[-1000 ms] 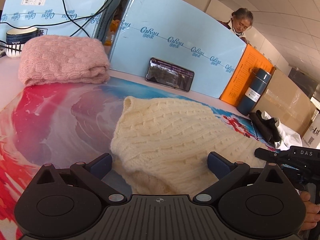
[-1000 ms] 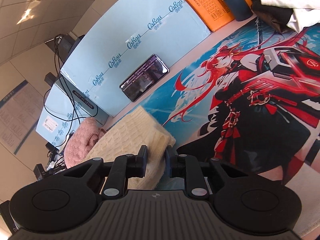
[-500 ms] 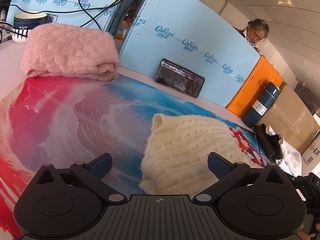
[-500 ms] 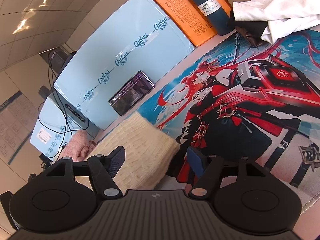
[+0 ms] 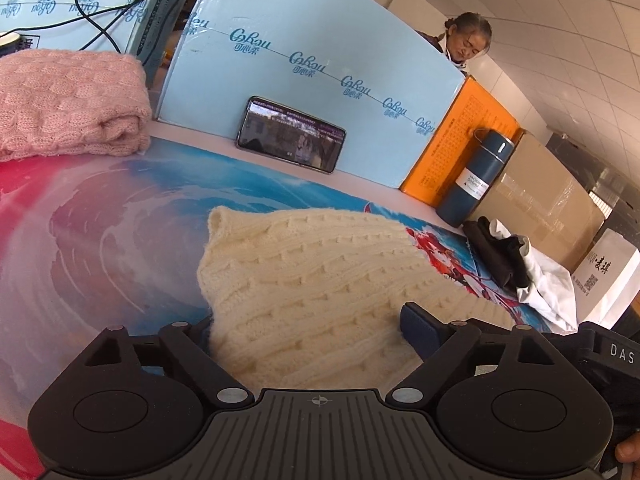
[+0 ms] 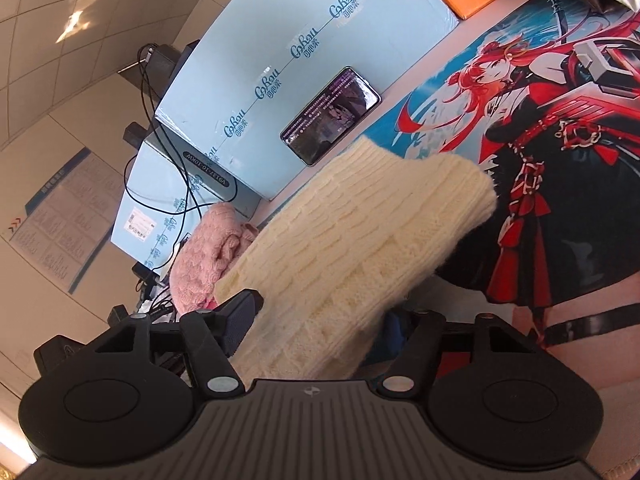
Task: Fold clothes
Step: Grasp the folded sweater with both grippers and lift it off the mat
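Note:
A folded cream cable-knit sweater [image 5: 320, 276] lies on the printed desk mat [image 5: 100, 232]; it also shows in the right wrist view [image 6: 352, 248]. My left gripper [image 5: 308, 328] is open, its jaws on either side of the sweater's near edge, the left fingertip hidden behind the knit. My right gripper [image 6: 320, 320] is open with the sweater's near end between its jaws; its right fingertip is mostly hidden under the fabric. A folded pink knit sweater [image 5: 68, 104] sits at the far left, seen also in the right wrist view [image 6: 208, 256].
A phone [image 5: 290, 140] leans on a light blue box [image 5: 320, 80] at the back. An orange box [image 5: 460, 140], a dark blue flask [image 5: 476, 176] and a black and white clothes heap [image 5: 520, 268] stand to the right. A person [image 5: 466, 42] is behind the boxes.
Both grippers have moved in onto the cream sweater. The right gripper went from nearly shut to wide open, and the sweater's end now lies between its jaws.

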Motion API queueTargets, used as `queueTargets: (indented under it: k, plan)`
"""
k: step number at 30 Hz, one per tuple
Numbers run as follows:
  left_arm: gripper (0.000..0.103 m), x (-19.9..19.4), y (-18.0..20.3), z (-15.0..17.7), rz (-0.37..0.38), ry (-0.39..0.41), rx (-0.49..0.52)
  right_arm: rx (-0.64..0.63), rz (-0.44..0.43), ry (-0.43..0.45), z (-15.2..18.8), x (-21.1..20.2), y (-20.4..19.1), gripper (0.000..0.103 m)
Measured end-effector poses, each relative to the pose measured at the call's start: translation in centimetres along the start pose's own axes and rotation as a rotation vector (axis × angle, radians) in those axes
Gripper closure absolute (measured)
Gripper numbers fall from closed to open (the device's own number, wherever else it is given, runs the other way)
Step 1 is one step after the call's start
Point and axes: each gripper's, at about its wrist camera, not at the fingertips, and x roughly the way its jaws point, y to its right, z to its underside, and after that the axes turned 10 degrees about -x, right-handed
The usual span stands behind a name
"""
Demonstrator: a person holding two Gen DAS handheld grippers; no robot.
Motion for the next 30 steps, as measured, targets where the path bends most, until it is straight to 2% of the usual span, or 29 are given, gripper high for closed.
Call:
queueTargets:
  k: [1,3,7,14,18,22,25,30]
  plan:
    - [0.032,-0.2,0.2,0.1,-0.006,0.014,0.009,-0.017,0.007,0.014,-0.1,-0.1,-0.1,0.057]
    - [0.048,-0.4,0.6,0.1,0.003,0.023,0.015,-0.039,0.002,0.044,-0.3,-0.6,-0.1,0.065]
    - [0.064,-0.4,1.9,0.1,0.050,0.024,0.020,-0.044,-0.031,0.108,-1.3,-2.1,0.7,0.074]
    - [0.067,0.6,6.6,0.3,0.204,0.047,0.050,-0.049,-0.046,0.256,-3.8,-6.9,2.8,0.076]
    - [0.067,2.4,11.5,0.7,0.284,0.057,0.113,-0.063,-0.023,0.341,-5.8,-9.8,4.7,0.076]
    - [0.067,4.9,16.8,0.1,0.346,0.049,0.176,-0.091,0.039,0.426,-8.1,-12.4,6.5,0.076]
    - [0.067,7.1,20.7,-0.3,0.388,0.033,0.185,-0.117,0.104,0.502,-10.1,-14.4,8.0,0.076]
    - [0.067,10.6,26.7,-0.1,0.461,0.088,0.232,-0.156,0.184,0.644,-12.9,-16.8,10.7,0.076]
